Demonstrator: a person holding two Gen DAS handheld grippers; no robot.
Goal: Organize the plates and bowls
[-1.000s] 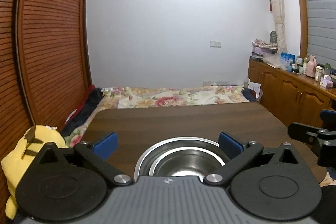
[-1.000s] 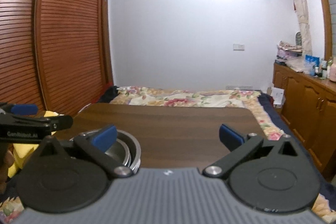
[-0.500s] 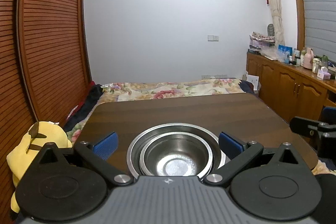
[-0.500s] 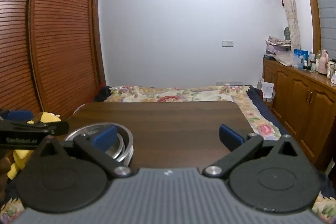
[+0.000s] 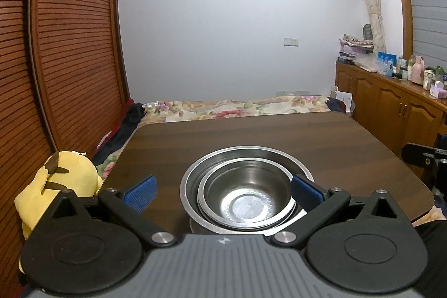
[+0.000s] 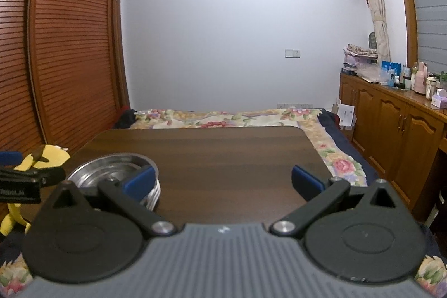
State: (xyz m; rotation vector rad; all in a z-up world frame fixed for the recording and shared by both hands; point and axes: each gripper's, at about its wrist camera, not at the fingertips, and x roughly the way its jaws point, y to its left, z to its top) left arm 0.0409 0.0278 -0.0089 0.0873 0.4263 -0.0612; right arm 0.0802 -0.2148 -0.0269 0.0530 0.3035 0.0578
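Observation:
A stack of nested steel bowls and plates (image 5: 245, 189) sits on the dark wooden table (image 5: 265, 136), near its front edge. My left gripper (image 5: 223, 192) is open and empty, its blue fingers on either side of the stack, above and in front of it. In the right wrist view the same stack (image 6: 111, 169) shows at the left, partly hidden by the left blue finger. My right gripper (image 6: 223, 182) is open and empty over the bare table (image 6: 223, 152), to the right of the stack.
A yellow plush toy (image 5: 56, 186) sits left of the table. A bed with a floral cover (image 5: 237, 108) lies behind the table. A wooden cabinet (image 5: 391, 113) with bottles stands on the right. A slatted wardrobe (image 5: 69, 46) is at the left.
Both grippers have risen and pulled back, so more of the stack and table shows. Both stay open. The stack has not moved.

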